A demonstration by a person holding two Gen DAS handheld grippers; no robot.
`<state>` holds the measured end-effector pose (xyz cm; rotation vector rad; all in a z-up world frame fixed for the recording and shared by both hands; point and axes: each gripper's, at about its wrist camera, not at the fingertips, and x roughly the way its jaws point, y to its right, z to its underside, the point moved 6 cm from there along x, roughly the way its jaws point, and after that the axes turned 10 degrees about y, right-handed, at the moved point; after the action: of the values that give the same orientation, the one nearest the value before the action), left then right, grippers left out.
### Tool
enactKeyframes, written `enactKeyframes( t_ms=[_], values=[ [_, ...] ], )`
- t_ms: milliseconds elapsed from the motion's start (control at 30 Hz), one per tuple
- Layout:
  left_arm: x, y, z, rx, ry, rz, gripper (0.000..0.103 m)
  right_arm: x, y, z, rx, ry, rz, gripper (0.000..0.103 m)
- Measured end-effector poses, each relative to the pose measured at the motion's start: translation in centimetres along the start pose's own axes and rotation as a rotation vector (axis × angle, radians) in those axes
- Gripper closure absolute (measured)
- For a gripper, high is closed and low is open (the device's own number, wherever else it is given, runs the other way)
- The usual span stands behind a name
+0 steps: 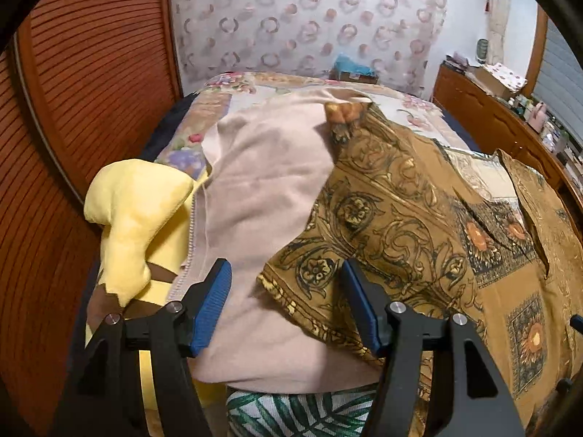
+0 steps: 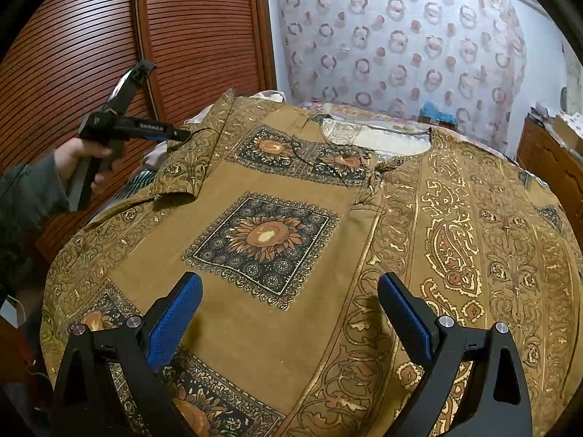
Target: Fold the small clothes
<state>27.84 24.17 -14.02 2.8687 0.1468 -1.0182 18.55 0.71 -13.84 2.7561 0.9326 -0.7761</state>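
A brown shirt with gold ornament and sunflower squares [image 2: 298, 225] lies spread flat on the bed. Its left sleeve [image 1: 364, 218] lies over a pink garment [image 1: 262, 189]. My left gripper [image 1: 286, 273] is open, its blue pads on either side of the sleeve's hem, just above it. In the right wrist view the left gripper [image 2: 178, 134] sits at the sleeve's edge. My right gripper [image 2: 289, 287] is open and empty above the shirt's lower front.
A yellow plush toy [image 1: 138, 211] lies left of the pink garment. A leaf-print cloth [image 1: 298, 415] lies at the near edge. Slatted wooden wardrobe doors [image 2: 189, 29] stand at left. A wooden dresser [image 1: 503, 123] with clutter stands at right. A patterned curtain [image 2: 393, 43] hangs behind.
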Motion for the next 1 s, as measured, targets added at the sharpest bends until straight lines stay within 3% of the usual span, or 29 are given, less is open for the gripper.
enactKeyframes(
  t_ms=[67, 133, 167, 233, 300, 500, 800, 1000],
  values=[
    [-0.1, 0.2, 0.2, 0.005, -0.002, 0.020, 0.044, 0.0, -0.1, 0.0, -0.002, -0.003, -0.001, 0.006],
    [-0.4, 0.6, 0.2, 0.009, 0.004, 0.046, 0.063, 0.0, 0.0, 0.0, -0.003, -0.004, -0.002, 0.006],
    [-0.5, 0.7, 0.1, 0.013, 0.006, 0.049, 0.068, 0.0, 0.0, 0.0, -0.003, -0.004, -0.002, 0.006],
    [-0.9, 1.1, -0.1, 0.038, 0.017, 0.035, 0.091, 0.0, 0.0, 0.0, -0.003, -0.004, -0.002, 0.006],
    [-1.0, 1.3, -0.3, 0.050, 0.008, 0.040, 0.097, 0.0, 0.0, 0.0, -0.003, -0.004, -0.003, 0.006],
    [-3.2, 3.0, -1.8, 0.060, 0.055, 0.068, 0.098, 0.0, 0.0, 0.0, -0.003, -0.005, -0.004, 0.006],
    [-8.3, 13.5, -5.7, 0.257, 0.169, 0.206, 0.098, 0.0, -0.1, 0.0, -0.004, -0.006, -0.005, 0.006],
    [-9.5, 17.2, -7.0, 0.314, 0.187, 0.260, 0.096, -0.2, 0.0, 0.1, -0.003, -0.004, -0.007, 0.006]
  ],
)
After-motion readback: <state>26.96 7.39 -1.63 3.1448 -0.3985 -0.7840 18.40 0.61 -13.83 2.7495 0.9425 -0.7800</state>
